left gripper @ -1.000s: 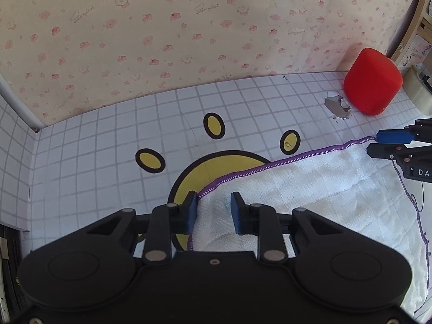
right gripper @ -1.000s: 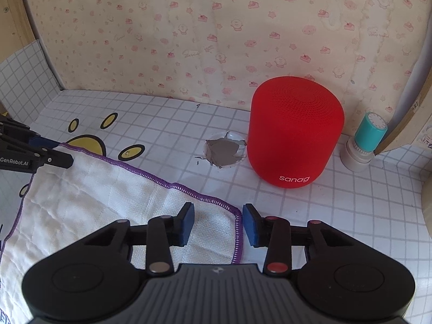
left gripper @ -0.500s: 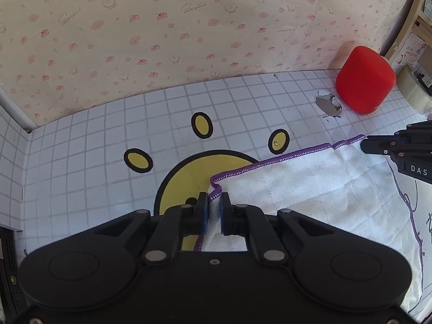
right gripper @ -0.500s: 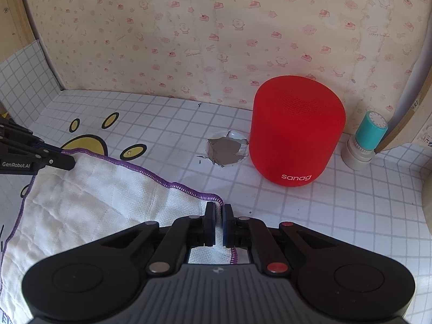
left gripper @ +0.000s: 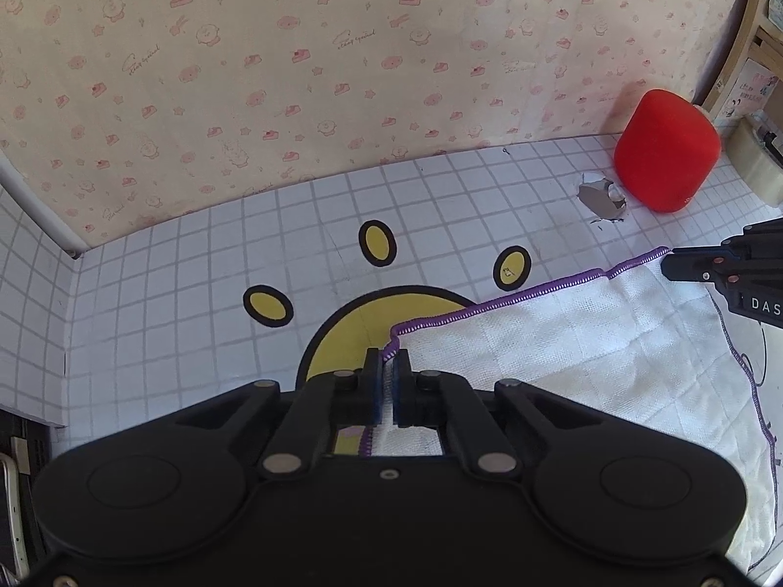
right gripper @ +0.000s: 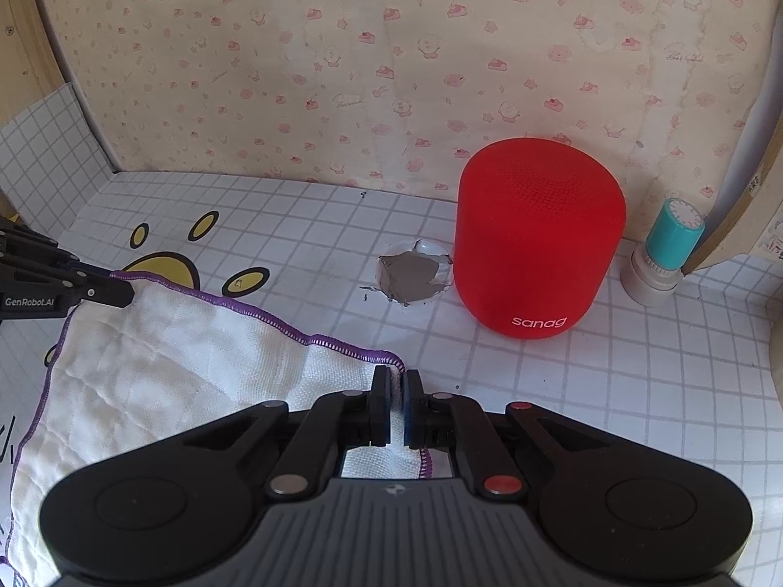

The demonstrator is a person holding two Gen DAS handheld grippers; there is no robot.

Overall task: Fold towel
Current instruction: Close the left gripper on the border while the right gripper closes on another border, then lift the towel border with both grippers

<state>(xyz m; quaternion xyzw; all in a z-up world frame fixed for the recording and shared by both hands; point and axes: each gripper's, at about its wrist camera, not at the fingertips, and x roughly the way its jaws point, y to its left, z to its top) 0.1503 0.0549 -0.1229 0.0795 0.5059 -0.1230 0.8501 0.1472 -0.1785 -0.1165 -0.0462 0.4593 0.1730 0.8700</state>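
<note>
Checked tabletop [right gripper: 563, 391]: red speaker [right gripper: 538, 239] beyond towel [right gripper: 161, 357], well apart.

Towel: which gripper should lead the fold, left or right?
Neither clearly; probably both together. The left gripper and right gripper are each shut on a far corner of the towel. The right sits closer to the speaker.

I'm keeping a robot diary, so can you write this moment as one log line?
left gripper: shut on towel far-left corner | right gripper: shut on far-right corner | towel: mostly flat | red speaker: beyond towel, apart
</note>
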